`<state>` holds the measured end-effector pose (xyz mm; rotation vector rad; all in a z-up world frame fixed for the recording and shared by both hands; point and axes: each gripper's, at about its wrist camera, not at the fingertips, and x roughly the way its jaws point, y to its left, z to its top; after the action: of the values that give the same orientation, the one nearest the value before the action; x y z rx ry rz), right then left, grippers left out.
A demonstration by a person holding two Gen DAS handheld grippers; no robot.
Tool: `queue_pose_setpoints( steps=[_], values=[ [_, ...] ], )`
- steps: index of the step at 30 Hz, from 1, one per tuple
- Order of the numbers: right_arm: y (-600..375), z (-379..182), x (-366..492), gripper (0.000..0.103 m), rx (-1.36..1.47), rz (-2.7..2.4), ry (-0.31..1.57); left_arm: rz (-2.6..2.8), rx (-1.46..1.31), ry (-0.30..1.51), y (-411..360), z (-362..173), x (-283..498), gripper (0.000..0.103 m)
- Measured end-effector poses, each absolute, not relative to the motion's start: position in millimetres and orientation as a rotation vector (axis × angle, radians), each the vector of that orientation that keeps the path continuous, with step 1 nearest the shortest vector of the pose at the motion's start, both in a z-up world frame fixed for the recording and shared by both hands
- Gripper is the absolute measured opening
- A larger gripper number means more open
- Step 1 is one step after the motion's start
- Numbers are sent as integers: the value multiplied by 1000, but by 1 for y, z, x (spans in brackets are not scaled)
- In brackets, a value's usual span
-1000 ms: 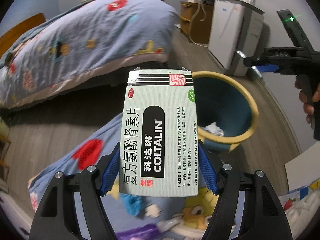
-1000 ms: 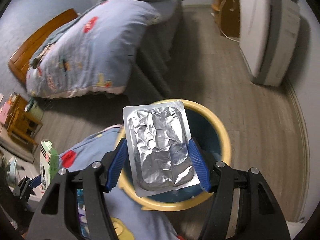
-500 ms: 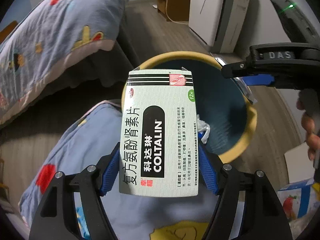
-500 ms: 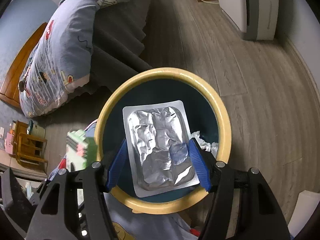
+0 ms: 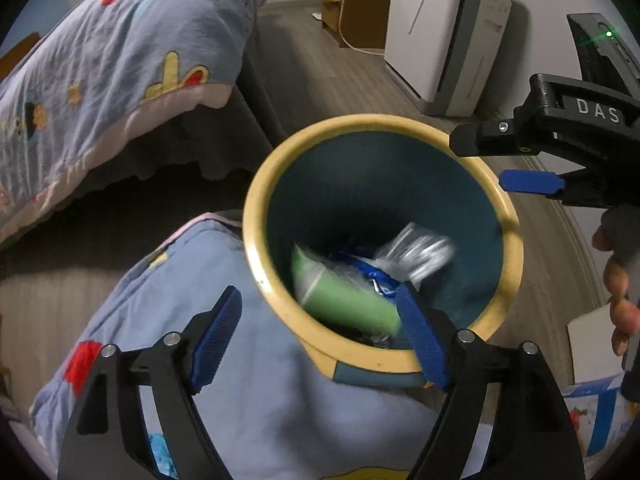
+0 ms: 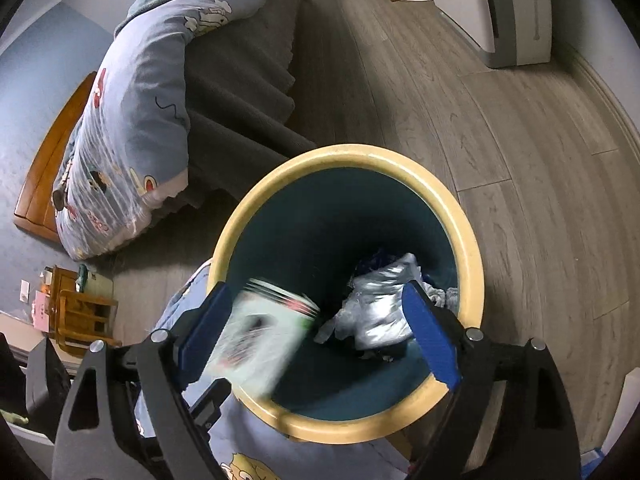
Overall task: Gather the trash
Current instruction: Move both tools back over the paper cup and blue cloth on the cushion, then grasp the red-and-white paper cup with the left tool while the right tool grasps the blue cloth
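A dark teal trash bin with a yellow rim [image 5: 256, 200] [image 6: 472, 264] stands on the floor. My left gripper [image 5: 318, 338] is open and empty above its near rim. The green medicine box [image 5: 344, 300] [image 6: 260, 336] is blurred, falling inside the bin. My right gripper [image 6: 318, 332] is open and empty over the bin; it also shows in the left wrist view [image 5: 528, 160]. The silver foil blister pack [image 5: 420, 252] [image 6: 380, 304] lies blurred in the bin on other trash.
A blue cartoon quilt [image 5: 224, 380] lies under the grippers beside the bin. A bed with matching quilt [image 5: 100, 64] [image 6: 132, 128] stands to the left. A white appliance [image 5: 444, 32] stands on the wood floor behind. Small wooden furniture [image 6: 76, 312] is at far left.
Both grippers opened. The medicine box left my left gripper and the foil blister pack left my right gripper; both dropped into the bin.
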<state>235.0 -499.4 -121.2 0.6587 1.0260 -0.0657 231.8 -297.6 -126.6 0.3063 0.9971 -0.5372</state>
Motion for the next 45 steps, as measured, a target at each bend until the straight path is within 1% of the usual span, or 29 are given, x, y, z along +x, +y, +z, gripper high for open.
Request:
queue_pose_setpoints(
  steps=[1,3,7,16,19,25,30,36,45],
  values=[
    [-497,-120,236,89,653,-64,1026,-532,306,989,-294,-124,230,82],
    [-496,-116,237,92,636,-61,1026,-525,306,974,-288,-119,228,88],
    [-488,-105,238,97,586,-64,1011,-515,266,942,-266,-100,215,91],
    [-443,-63,217,97,451,-35,959,-428,184,875,-190,-44,177,93],
    [-415,-50,207,97,407,-11,956,-384,149,858,-152,-26,160,94],
    [-340,-36,180,97,263,95,960,-278,94,845,-82,-11,122,94],
    [-293,-41,162,97,200,151,992,-207,52,852,-33,-15,91,94],
    [-248,-51,141,97,183,193,1018,-145,18,882,9,-36,66,94],
    [-198,-81,136,97,127,215,1103,-98,-4,1035,37,-95,63,94]
  ],
)
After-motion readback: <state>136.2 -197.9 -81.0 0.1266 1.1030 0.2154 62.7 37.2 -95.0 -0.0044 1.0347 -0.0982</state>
